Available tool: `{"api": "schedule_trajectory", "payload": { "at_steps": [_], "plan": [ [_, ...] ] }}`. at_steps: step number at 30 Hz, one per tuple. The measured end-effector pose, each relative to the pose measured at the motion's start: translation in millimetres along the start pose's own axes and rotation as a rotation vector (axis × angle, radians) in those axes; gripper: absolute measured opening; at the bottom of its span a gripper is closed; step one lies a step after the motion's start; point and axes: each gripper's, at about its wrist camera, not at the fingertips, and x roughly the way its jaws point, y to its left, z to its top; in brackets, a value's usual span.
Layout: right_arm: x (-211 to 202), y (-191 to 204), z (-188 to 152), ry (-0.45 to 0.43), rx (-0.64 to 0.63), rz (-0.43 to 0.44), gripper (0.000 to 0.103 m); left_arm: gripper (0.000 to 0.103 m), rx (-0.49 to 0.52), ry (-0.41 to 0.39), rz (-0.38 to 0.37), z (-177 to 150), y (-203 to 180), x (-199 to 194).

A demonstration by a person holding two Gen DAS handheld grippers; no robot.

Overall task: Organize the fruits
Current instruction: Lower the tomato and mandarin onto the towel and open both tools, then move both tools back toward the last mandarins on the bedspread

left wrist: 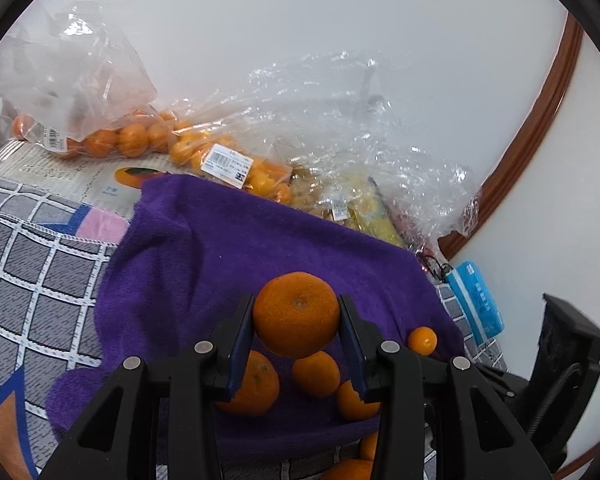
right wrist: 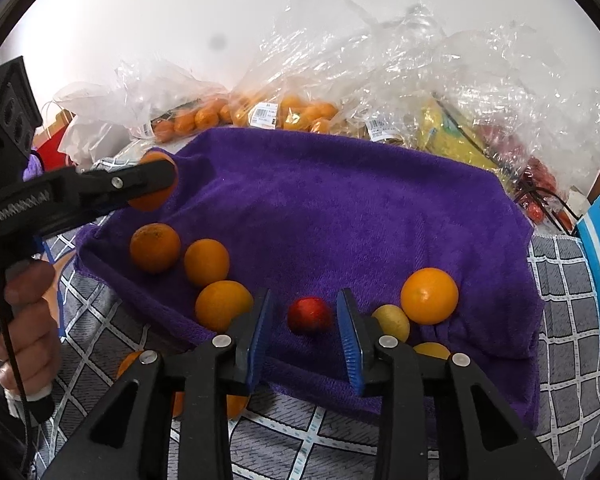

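My left gripper (left wrist: 297, 314) is shut on a large orange (left wrist: 296, 314) and holds it above the purple towel (left wrist: 228, 248). It shows in the right wrist view as a black arm (right wrist: 100, 192) at the left, still on that orange (right wrist: 154, 196). My right gripper (right wrist: 303, 320) is open and empty, its jaws either side of a small red fruit (right wrist: 310, 315) on the towel (right wrist: 340, 208). Three oranges (right wrist: 206, 262) lie in a row at the towel's left. A big orange (right wrist: 429, 295) and a small yellow fruit (right wrist: 392, 322) lie at its right.
Clear plastic bags of small oranges (left wrist: 124, 138) and other fruit (right wrist: 452, 128) are heaped along the wall behind the towel. A blue packet (left wrist: 476, 300) lies at the right. More oranges (right wrist: 236, 406) sit on the grey checked cloth (left wrist: 40, 280) below the towel.
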Motion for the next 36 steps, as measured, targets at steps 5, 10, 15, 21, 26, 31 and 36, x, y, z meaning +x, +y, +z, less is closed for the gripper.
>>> {"api": "schedule_trajectory", "payload": {
  "at_steps": [5, 10, 15, 21, 26, 31, 36],
  "plan": [
    [-3.8, -0.3, 1.0, -0.010, -0.001, -0.006, 0.038, 0.039, 0.028, 0.049, 0.016, -5.7, -2.7, 11.3],
    [-4.0, -0.5, 0.6, -0.010, -0.004, -0.008, 0.039, 0.039, 0.053, 0.057, 0.036, -8.5, -6.5, 14.6],
    [-4.5, -0.6, 0.5, -0.015, 0.001, -0.008, 0.039, 0.039, 0.046, 0.056, 0.041, -8.6, -3.7, 13.2],
    [-5.5, 0.4, 1.1, -0.020, 0.000, -0.017, 0.040, 0.042, 0.039, 0.056, 0.040, -9.3, -3.7, 12.4],
    [-6.0, 2.2, 0.3, -0.022, -0.009, -0.024, 0.040, 0.048, 0.035, 0.054, 0.039, -10.1, -3.4, 7.9],
    [-10.2, 1.3, 0.5, -0.037, -0.006, -0.029, 0.040, 0.048, 0.033, 0.024, 0.039, -9.3, -3.1, -1.5],
    [-21.7, -0.2, 1.4, -0.068, 0.033, -0.006, 0.040, 0.048, 0.031, -0.009, 0.049, -6.7, -0.7, -12.8]
  ]
}}
